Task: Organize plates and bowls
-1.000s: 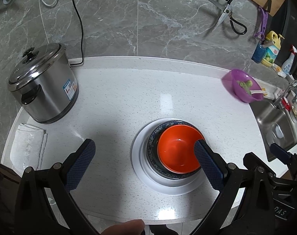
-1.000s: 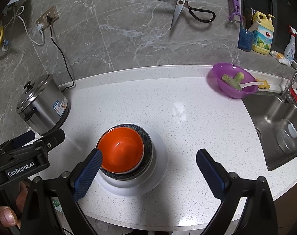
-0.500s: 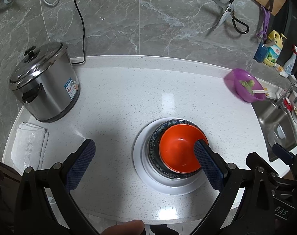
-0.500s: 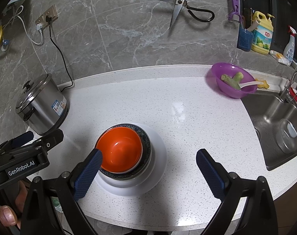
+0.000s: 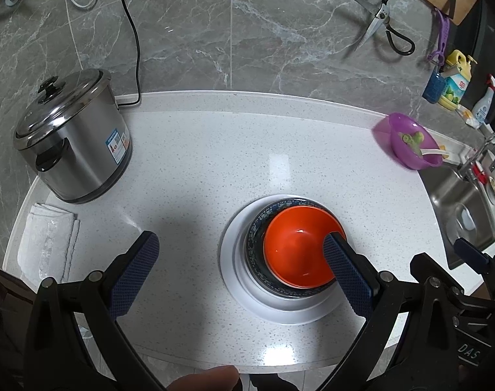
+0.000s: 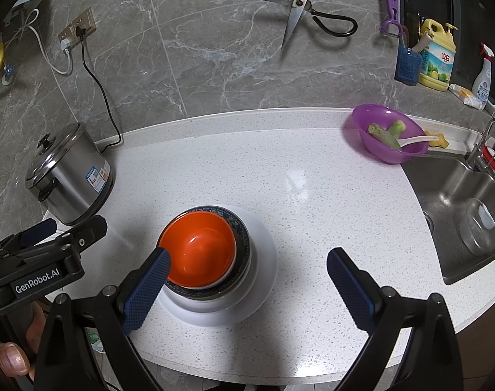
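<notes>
Across the white counter (image 5: 215, 150), lower middle of both views: white plate (image 6: 263, 280), dark patterned bowl (image 6: 244, 238) nested on it, orange bowl (image 6: 202, 251) on top. Risk judged from here: knocking the stack askew, since the left gripper (image 5: 237, 270) shows its right pad over the orange rim and the right gripper (image 6: 247, 290) its left pad likewise. Both sets of jaws spread wide, holding nothing; stack off-centre between each pair.

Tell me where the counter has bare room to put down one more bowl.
Bare counter lies between the rice cooker and the purple bowl, behind the stacked orange bowl. More is bare between the stack and the sink. The cloth crowds the left corner.
</notes>
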Tool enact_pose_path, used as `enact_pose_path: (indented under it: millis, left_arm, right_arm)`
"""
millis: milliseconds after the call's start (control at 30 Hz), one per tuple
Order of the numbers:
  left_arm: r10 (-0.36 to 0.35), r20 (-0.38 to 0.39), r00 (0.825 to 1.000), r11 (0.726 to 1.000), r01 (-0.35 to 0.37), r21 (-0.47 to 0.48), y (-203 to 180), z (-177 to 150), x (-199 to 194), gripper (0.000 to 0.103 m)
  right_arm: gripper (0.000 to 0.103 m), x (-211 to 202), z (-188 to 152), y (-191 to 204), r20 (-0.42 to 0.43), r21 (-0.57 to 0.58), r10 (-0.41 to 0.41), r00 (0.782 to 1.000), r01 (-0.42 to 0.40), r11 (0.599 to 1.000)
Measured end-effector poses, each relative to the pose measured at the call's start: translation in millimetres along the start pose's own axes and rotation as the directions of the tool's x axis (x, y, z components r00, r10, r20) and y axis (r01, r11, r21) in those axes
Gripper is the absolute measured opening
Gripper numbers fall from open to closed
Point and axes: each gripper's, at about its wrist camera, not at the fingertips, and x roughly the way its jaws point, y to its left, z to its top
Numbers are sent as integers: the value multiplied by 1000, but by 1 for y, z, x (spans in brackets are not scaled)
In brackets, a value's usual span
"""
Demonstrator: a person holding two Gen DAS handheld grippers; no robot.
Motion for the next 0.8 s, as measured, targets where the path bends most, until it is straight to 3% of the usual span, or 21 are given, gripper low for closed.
enact_pose_path:
  millis: [800]
  left_arm:
    - [-3, -2, 1000, 1000, 3, -2, -1, 0, 2, 101]
  right_arm:
    - [98, 1, -1, 0, -5, 2, 0, 1000, 0, 1000]
